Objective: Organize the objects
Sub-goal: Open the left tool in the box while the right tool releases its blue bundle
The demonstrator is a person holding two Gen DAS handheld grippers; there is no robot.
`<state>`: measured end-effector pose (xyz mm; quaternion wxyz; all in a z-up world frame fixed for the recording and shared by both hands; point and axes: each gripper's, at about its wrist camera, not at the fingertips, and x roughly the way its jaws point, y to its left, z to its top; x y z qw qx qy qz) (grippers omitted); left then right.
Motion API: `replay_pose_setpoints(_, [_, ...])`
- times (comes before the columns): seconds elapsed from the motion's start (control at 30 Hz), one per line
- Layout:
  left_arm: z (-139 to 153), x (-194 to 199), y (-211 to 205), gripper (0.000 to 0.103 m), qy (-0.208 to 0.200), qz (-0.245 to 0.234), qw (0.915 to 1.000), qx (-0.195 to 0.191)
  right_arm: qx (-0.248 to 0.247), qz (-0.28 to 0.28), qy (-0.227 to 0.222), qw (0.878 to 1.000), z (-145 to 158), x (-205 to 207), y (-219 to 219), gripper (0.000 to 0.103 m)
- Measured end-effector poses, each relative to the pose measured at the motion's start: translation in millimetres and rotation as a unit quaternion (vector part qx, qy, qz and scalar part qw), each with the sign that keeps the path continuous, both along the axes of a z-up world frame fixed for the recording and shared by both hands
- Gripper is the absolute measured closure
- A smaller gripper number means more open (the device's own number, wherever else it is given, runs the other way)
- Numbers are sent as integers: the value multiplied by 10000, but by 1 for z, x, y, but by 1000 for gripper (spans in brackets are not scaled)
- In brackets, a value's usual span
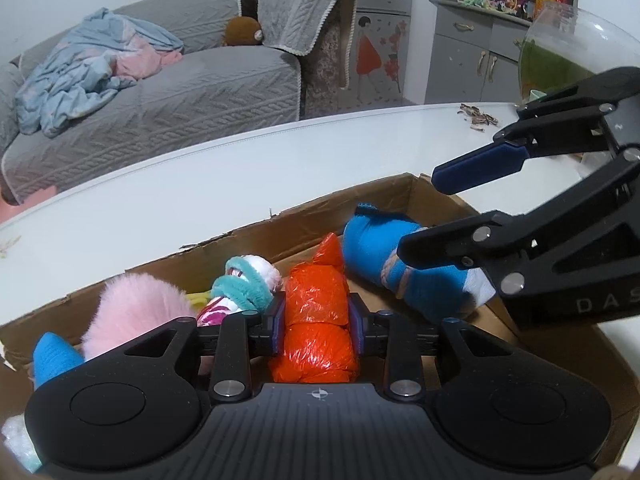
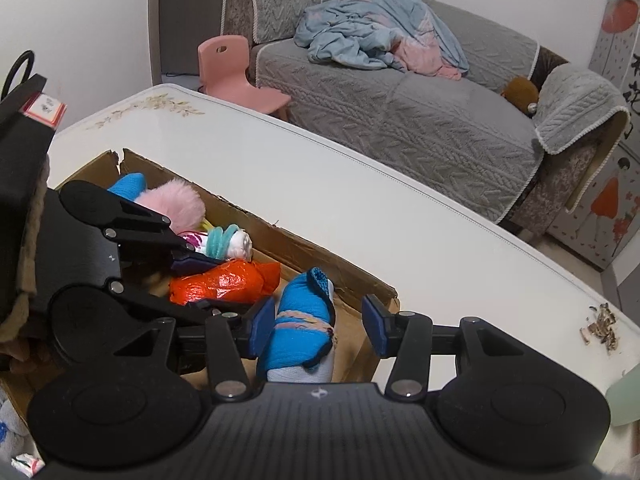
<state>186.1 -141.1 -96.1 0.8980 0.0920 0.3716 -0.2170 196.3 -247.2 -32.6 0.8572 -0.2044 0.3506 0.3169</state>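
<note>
Right gripper (image 2: 316,330), fingers spread, straddles the blue rolled fabric bundle (image 2: 304,320); long axis runs 12-to-6 o'clock. Left gripper (image 1: 318,322) grips the orange plastic-wrapped bundle (image 1: 316,320).

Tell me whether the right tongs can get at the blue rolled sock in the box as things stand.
Probably yes. The right tongs are open and straddle the blue rolled sock, with nothing between the pads and it. The left tongs, shut on the orange bag bundle, sit beside it, not in the way.

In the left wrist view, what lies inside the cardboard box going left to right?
Blue sock tip → pink fluffy pom → white roll wrapped in teal band → orange plastic bundle, clamped by the left gripper → blue sock roll.
</note>
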Motion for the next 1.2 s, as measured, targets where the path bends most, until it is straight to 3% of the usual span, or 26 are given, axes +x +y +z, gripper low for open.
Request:
replay_pose_setpoints(0.13, [4, -4, -3, 44, -63, -21, 10000, -25, -5, 2, 2, 10000, 1, -4, -3, 59])
replay_pose_setpoints(0.3, [14, -14, -10, 37, -264, -121, 9995, 116, 57, -3, -26, 10000, 7, -3, -4, 59])
replay_pose_setpoints(0.77, [41, -45, 5, 18, -573, 175, 9974, 397, 99, 55, -120, 9999, 19, -18, 1, 55])
replay_pose_setpoints(0.9, [53, -62, 15, 17, -639, 222, 9969, 398, 182, 29, -148, 9997, 23, -29, 1, 50])
replay_pose_setpoints(1.03, [64, -83, 25, 10, -771, 326, 9955, 450, 349, 3, -182, 9992, 28, -44, -1, 37])
replay_pose_setpoints(1.2, [75, -110, 37, 9, -889, 363, 9945, 420, 462, -26, -199, 9987, 32, -61, 0, 31])
